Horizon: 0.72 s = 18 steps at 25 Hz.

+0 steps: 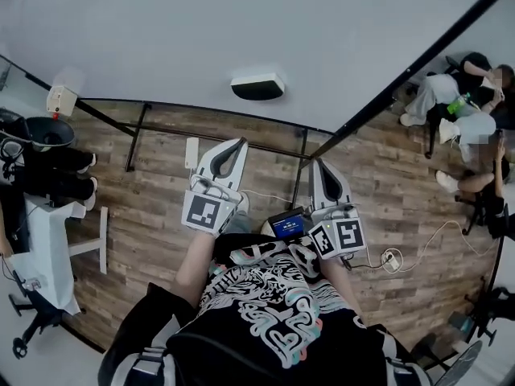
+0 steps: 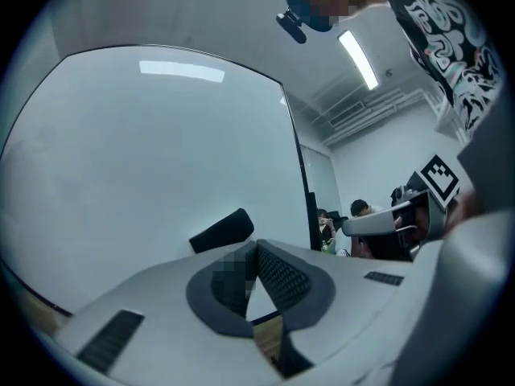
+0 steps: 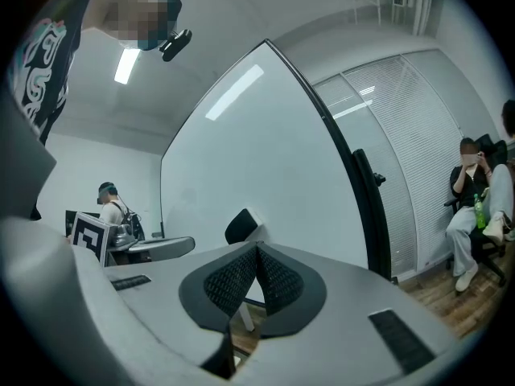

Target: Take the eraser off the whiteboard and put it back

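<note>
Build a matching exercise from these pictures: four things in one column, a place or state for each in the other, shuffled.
Things:
1 eraser
2 left tool
3 floor
4 person

Places and states:
a wood planks
b shut, nothing between its jaws
c seated, off to the right
d stuck on the whiteboard

Pairs: 1-d, 2-b, 3-a, 4-c

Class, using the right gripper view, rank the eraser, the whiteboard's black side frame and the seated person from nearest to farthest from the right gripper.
1. The eraser, on the whiteboard just ahead of the right gripper.
2. The black side frame, off to the right.
3. The seated person, far right, beyond the board's edge.
</note>
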Each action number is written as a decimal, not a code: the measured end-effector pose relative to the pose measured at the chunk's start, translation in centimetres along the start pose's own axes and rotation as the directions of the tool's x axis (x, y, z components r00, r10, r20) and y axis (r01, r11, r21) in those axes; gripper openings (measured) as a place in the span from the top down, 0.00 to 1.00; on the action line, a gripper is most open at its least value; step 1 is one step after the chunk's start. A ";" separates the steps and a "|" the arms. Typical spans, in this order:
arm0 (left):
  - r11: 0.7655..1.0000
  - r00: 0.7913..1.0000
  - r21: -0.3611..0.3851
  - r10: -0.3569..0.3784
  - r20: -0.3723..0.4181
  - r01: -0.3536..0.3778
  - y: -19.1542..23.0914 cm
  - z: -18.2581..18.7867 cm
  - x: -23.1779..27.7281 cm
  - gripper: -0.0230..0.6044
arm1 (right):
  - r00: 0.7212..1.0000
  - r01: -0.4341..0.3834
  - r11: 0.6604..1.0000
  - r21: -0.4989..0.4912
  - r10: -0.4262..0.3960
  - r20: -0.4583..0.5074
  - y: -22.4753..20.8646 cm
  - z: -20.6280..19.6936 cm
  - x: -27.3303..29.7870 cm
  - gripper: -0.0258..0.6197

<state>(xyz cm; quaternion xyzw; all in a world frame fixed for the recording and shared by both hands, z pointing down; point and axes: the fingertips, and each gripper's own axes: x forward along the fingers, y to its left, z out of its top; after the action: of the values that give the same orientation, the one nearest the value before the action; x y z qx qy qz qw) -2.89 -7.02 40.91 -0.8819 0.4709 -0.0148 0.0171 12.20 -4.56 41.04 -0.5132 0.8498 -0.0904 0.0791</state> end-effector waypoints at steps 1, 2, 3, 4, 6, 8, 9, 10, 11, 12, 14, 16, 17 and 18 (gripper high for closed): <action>1.000 1.000 -0.007 0.001 -0.007 -0.001 -0.4 -0.1 -0.2 0.95 | 1.000 -0.008 1.000 0.000 0.008 -0.004 0.0 -0.1 -0.3 0.94; 1.000 1.000 -0.011 0.005 -0.013 -0.005 -0.8 -0.2 -0.4 0.95 | 1.000 -0.016 1.000 0.000 0.016 -0.007 0.1 -0.2 -0.6 0.94; 1.000 1.000 -0.011 0.012 -0.019 -0.012 -1.1 -0.4 -0.6 0.95 | 1.000 -0.024 1.000 -0.001 0.024 -0.009 0.2 -0.3 -0.8 0.94; 1.000 0.999 -0.008 0.021 -0.029 -0.021 -1.3 -0.6 -0.8 0.95 | 0.999 -0.032 0.999 -0.002 0.032 -0.010 0.2 -0.3 -1.0 0.94; 0.999 0.998 -0.001 0.042 -0.049 -0.042 -1.6 -0.8 -1.0 0.95 | 0.999 -0.047 0.999 -0.001 0.047 -0.009 0.3 -0.1 -1.4 0.94; 0.998 0.997 -0.006 0.054 -0.047 -0.055 -1.7 -0.6 -0.8 0.95 | 0.998 -0.057 0.998 -0.001 0.057 -0.006 0.2 0.2 -1.5 0.94; 0.999 0.998 -0.007 0.052 -0.038 -0.052 -1.8 -0.4 -0.6 0.95 | 0.998 -0.060 0.998 -0.003 0.060 -0.004 0.1 0.3 -1.4 0.94; 0.999 0.998 -0.003 0.046 -0.032 -0.046 -1.8 -0.2 -0.4 0.95 | 0.998 -0.062 0.998 -0.006 0.062 -0.002 0.1 0.4 -1.2 0.94; 0.999 0.999 0.004 0.040 -0.033 -0.040 -1.8 -0.1 -0.1 0.95 | 0.998 -0.062 0.998 -0.008 0.062 -0.001 0.1 0.5 -0.9 0.94; 0.999 0.999 0.011 0.034 -0.040 -0.034 -1.8 -0.1 0.1 0.95 | 0.998 -0.061 0.998 -0.009 0.061 0.000 0.0 0.6 -0.6 0.94; 1.000 0.998 0.016 0.028 -0.047 -0.027 -1.5 -0.2 0.4 0.95 | 0.998 -0.056 0.998 -0.011 0.056 0.002 -0.1 0.7 -0.1 0.94; 1.000 0.999 0.017 0.026 -0.047 -0.026 -0.9 -0.3 0.6 0.95 | 0.999 -0.051 0.999 -0.012 0.052 0.005 0.2 0.8 0.3 0.94; 1.000 0.999 0.017 0.027 -0.045 -0.026 -0.6 -0.3 0.6 0.95 | 0.999 -0.049 0.999 -0.014 0.049 0.006 0.3 0.8 0.5 0.94; 0.999 0.999 0.017 0.027 -0.042 -0.027 -0.2 -0.3 0.6 0.95 | 0.999 -0.045 0.999 -0.018 0.046 0.007 0.5 0.8 0.6 0.94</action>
<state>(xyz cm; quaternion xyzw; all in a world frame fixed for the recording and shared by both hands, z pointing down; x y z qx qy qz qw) -2.43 -7.38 41.19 -0.8748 0.4829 -0.0369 0.0146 11.68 -4.95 40.11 -0.4947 0.8617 -0.0793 0.0799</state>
